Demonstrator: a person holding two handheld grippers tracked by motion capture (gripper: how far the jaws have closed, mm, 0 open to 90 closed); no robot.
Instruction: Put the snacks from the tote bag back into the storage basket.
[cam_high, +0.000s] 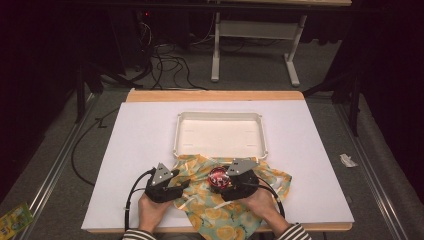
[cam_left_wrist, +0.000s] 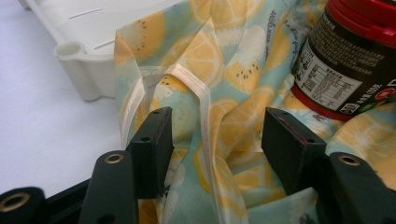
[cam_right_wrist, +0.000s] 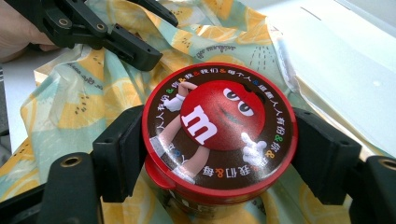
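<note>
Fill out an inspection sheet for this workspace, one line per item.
Surface: white table sheet, wooden edge behind.
Job's things: red-lidded candy jar on lemon-print bag; white tray empty.
Clutter: scrap of wrapper on the floor at right.
Grippers: left gripper open, bag's ribbon between its jaws; right gripper shut on the jar.
Cables: black cable trails from left gripper.
Surroundings: dark room, floor cables, white table legs.
</note>
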